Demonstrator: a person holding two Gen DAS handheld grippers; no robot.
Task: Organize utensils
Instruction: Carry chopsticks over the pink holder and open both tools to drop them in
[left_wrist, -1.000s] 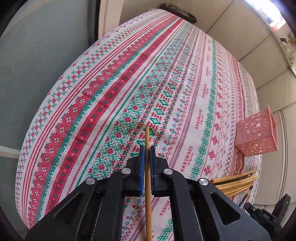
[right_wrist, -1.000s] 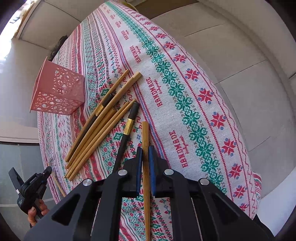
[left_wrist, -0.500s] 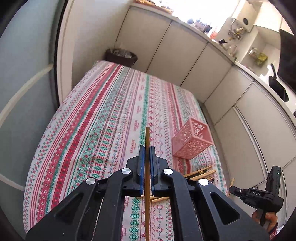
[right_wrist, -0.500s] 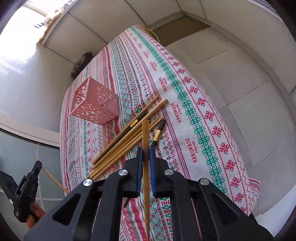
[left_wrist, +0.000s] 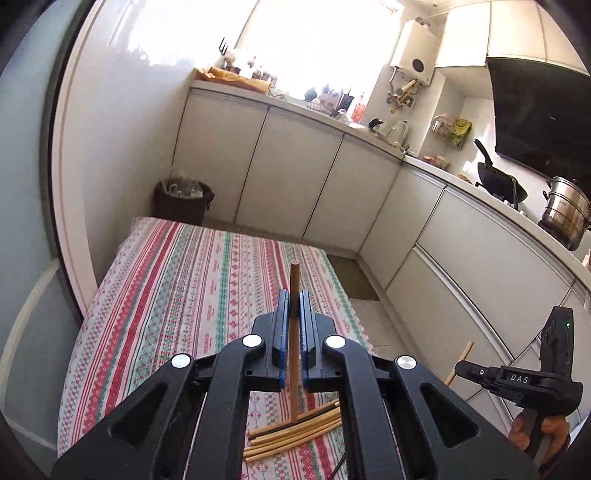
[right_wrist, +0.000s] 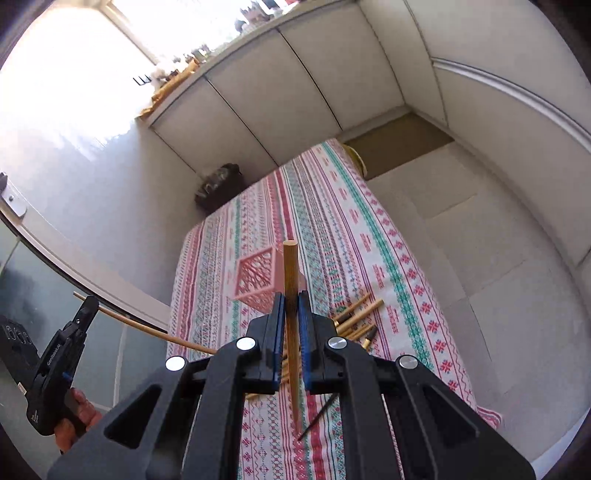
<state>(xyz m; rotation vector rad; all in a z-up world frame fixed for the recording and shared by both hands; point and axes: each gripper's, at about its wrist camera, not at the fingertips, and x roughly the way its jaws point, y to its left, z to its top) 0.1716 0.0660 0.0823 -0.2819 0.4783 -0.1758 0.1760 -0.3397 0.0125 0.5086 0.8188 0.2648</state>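
My left gripper (left_wrist: 294, 297) is shut on a brown wooden chopstick (left_wrist: 294, 273), held high above the table. Beneath it several loose chopsticks (left_wrist: 295, 432), tan ones and a black one, lie in a bundle on the patterned tablecloth (left_wrist: 177, 295). My right gripper (right_wrist: 291, 299) is shut on a lighter wooden chopstick (right_wrist: 290, 266). Past its fingers stands the pink lattice basket (right_wrist: 255, 280); the loose chopsticks (right_wrist: 360, 317) lie to its right. In each wrist view the other gripper shows at the edge, the right gripper (left_wrist: 517, 376) and the left gripper (right_wrist: 59, 369), each gripping its stick.
A dark waste bin (left_wrist: 183, 201) stands on the floor beyond the table's far end. White kitchen cabinets (left_wrist: 325, 184) run along the back and right, with a wok and a steel pot (left_wrist: 565, 210) on the counter. Tiled floor (right_wrist: 480, 258) lies right of the table.
Both grippers have risen well above the table, each carrying its chopstick. The views have tilted up, so the cabinets and window show. The bundle stays on the cloth.
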